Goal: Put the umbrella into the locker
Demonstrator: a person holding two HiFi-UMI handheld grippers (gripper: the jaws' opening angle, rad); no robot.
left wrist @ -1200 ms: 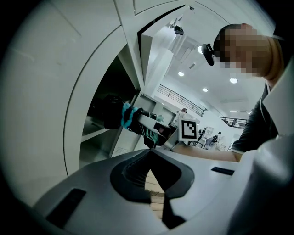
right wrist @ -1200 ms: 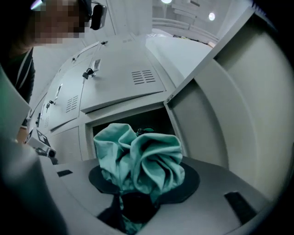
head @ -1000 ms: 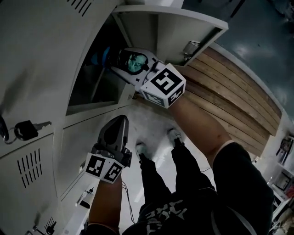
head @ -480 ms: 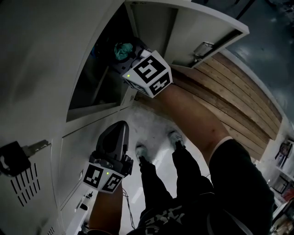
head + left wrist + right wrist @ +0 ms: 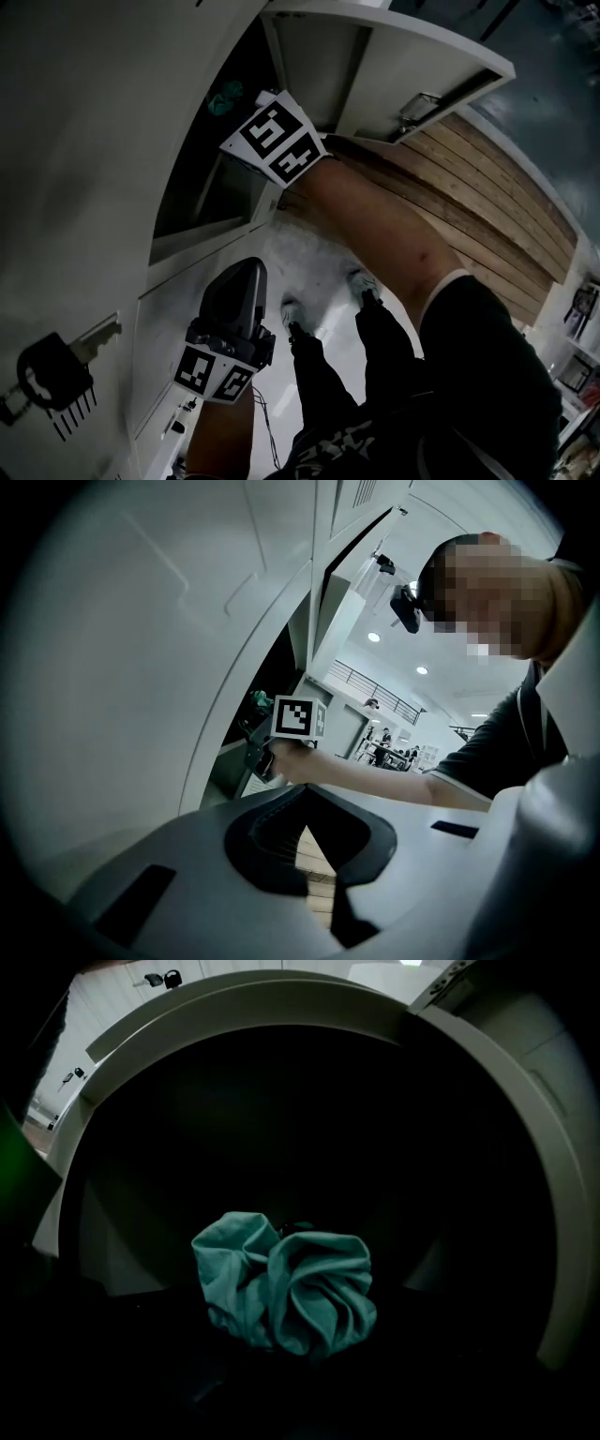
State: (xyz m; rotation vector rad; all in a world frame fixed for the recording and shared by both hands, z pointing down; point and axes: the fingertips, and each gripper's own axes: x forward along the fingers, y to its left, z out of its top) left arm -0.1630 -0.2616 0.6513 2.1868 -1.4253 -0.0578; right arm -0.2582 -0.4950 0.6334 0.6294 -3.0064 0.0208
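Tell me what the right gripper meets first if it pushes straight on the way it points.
The right gripper carries the teal umbrella ahead of it, aimed into the open locker. Beyond the umbrella only darkness shows, so probably the locker's own back comes first; how far off is unclear.

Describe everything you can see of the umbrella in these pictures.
The umbrella is folded and seen end-on as a bunch of crumpled teal fabric, soft and matt, with a small dark tip at its middle. The right gripper holds it, though the jaws themselves are lost in the dark. It sits in the dark mouth of the open locker. In the head view only a teal scrap shows past the marker cube. Whether it touches the locker's floor cannot be told.
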